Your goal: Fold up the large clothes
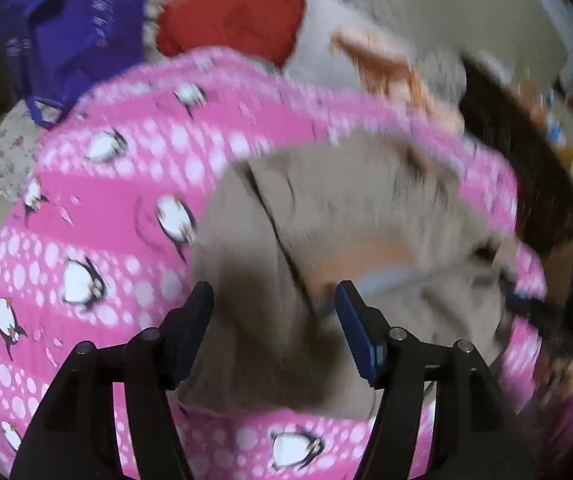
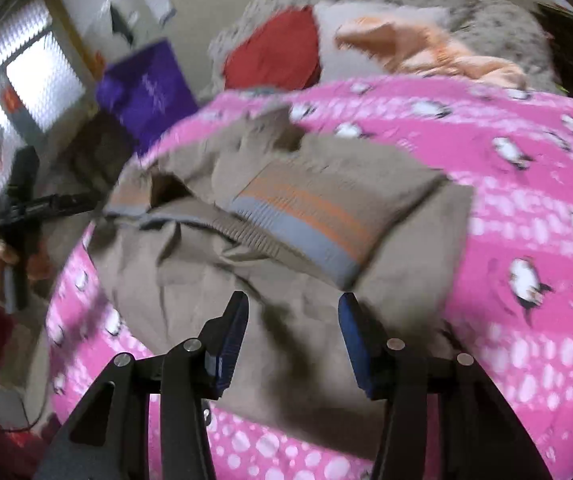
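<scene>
1 tan garment (image 2: 286, 216) lay bunched on the pink penguin blanket (image 2: 526, 184), partly folded at best. We held our left gripper (image 1: 274, 300) and right gripper (image 2: 292, 312) above it, jaws apart, empty; squaring and final folds remained.

Both my claws open, pitched steeply down.

My left claw (image 1: 274, 296) has its jaws spread, nothing pinched between the pads. My right claw (image 2: 292, 308) stands parted too, pads clear. In the right wrist view my left hand (image 2: 6, 260) grips its handle, dark pink sleeve behind.
</scene>
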